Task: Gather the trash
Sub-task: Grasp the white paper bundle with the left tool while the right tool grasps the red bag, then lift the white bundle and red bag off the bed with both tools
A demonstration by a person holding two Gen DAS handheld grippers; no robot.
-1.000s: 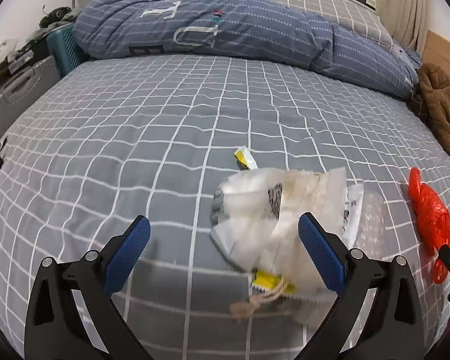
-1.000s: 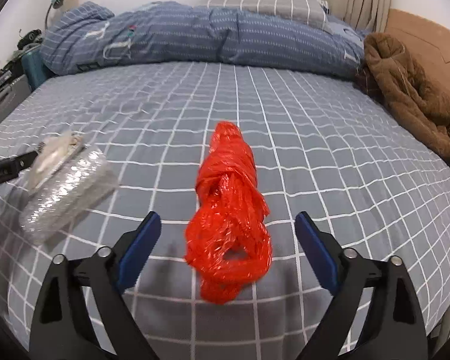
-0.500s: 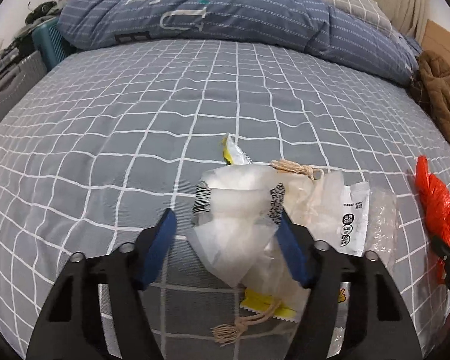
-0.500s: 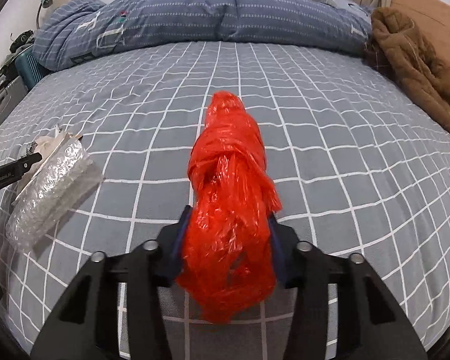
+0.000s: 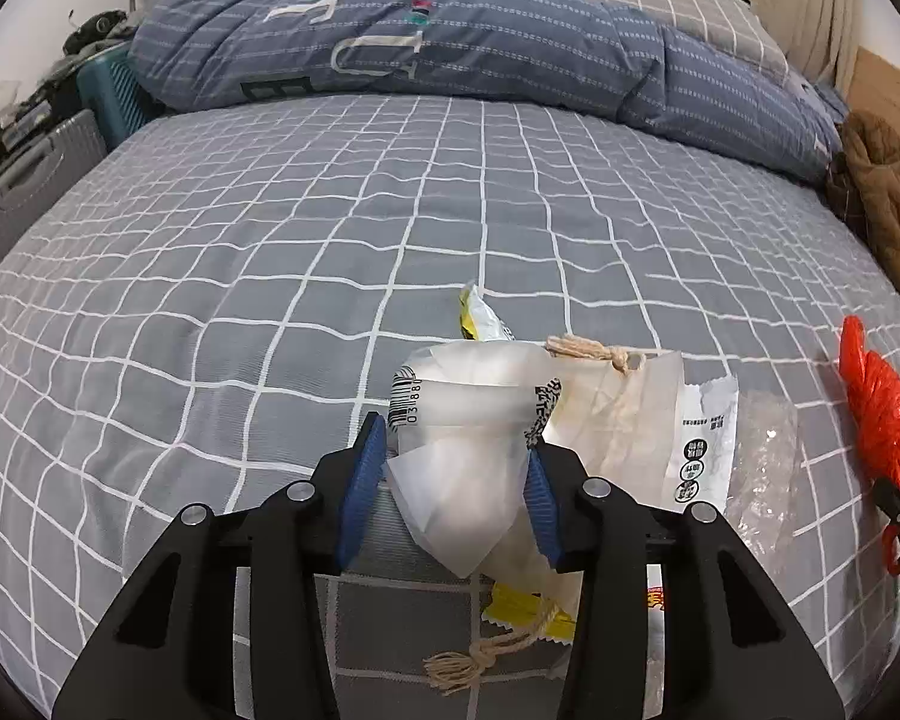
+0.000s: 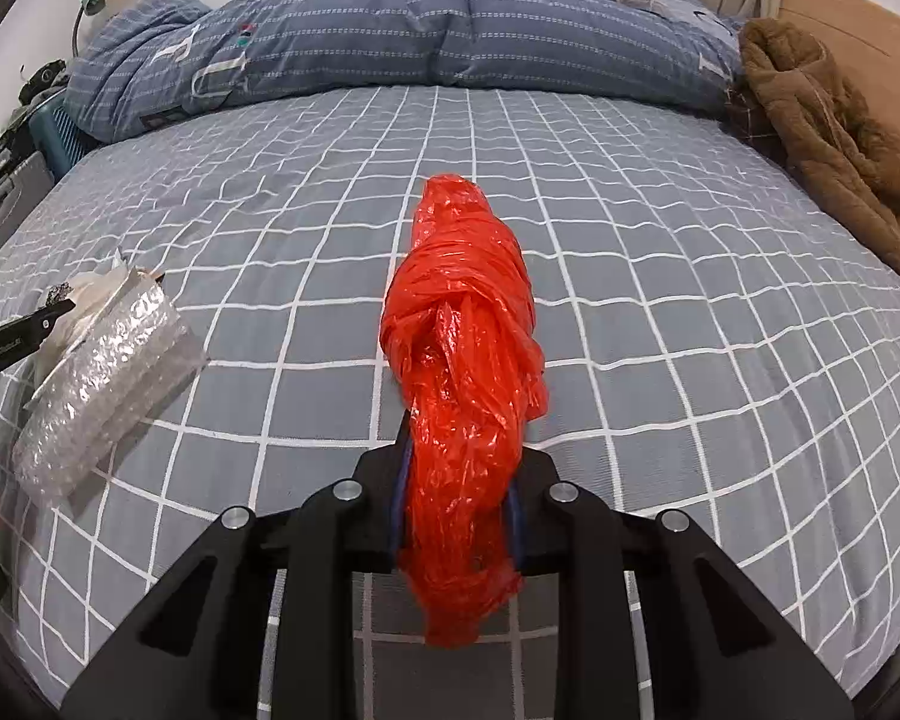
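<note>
Jaws closing: left gripper (image 5: 453, 480) on white wrapper (image 5: 462, 456), right gripper (image 6: 457, 501) on red bag (image 6: 465, 372).

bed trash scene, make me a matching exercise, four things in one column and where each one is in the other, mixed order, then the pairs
Things:
1. red plastic bag
2. white translucent packet
3. brown fleece jacket
4. blue quilt

Places:
A. bunched along the head of the bed
B. between the pads of the left gripper
C. heaped at the right edge of the bed
D. squeezed in the right gripper

Pairs: 1-D, 2-B, 3-C, 4-A
</note>
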